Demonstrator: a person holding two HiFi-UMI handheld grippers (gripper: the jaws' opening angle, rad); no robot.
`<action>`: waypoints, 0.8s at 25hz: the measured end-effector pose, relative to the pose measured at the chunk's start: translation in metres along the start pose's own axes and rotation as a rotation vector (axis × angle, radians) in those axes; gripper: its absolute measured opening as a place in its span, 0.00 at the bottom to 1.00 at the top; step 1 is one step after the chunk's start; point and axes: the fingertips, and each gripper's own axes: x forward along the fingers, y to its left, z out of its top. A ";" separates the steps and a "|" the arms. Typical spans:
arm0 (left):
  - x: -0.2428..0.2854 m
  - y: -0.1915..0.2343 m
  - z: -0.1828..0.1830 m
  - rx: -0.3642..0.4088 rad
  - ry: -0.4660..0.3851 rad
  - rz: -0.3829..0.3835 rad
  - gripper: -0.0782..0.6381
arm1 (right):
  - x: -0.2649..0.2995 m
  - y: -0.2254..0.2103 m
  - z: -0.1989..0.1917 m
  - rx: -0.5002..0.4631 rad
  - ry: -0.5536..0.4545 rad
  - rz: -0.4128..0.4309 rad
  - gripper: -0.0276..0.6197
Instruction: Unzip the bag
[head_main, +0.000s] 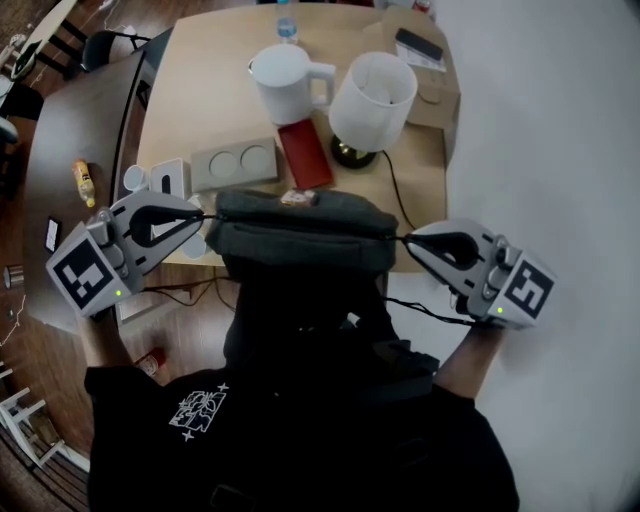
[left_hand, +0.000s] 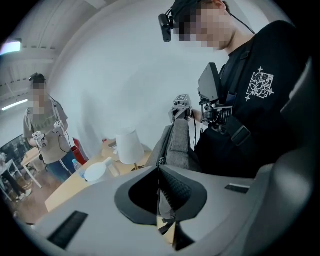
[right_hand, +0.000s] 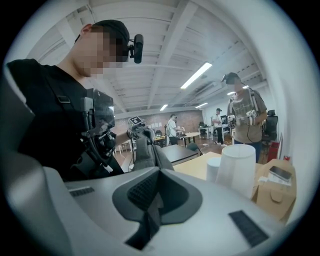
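Note:
A grey fabric bag (head_main: 300, 235) hangs stretched between my two grippers, just in front of the wooden table's (head_main: 200, 90) near edge. My left gripper (head_main: 203, 216) is shut on a small dark tab at the bag's left end, apparently the zipper pull. In the left gripper view the jaws (left_hand: 159, 170) pinch that thin tab, and the bag (left_hand: 180, 142) runs away from them. My right gripper (head_main: 408, 239) is shut on the bag's right end. The right gripper view shows its jaws (right_hand: 159, 172) closed on a dark strap of the bag (right_hand: 145, 150).
On the table behind the bag stand a white jug (head_main: 285, 82), a white lamp (head_main: 372, 100), a red notebook (head_main: 305, 155), a grey tray with two round hollows (head_main: 233, 162) and a cardboard box (head_main: 425, 60). Another person (left_hand: 45, 130) stands beyond the table.

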 end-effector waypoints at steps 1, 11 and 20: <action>-0.001 0.000 -0.003 -0.005 0.004 0.011 0.12 | 0.000 0.000 -0.001 0.002 0.000 0.002 0.05; 0.002 0.011 -0.076 -0.184 0.084 0.027 0.12 | -0.016 -0.010 -0.015 0.083 -0.043 -0.040 0.05; 0.020 0.004 -0.096 -0.230 0.124 -0.006 0.12 | -0.025 -0.020 -0.045 0.133 0.037 -0.133 0.05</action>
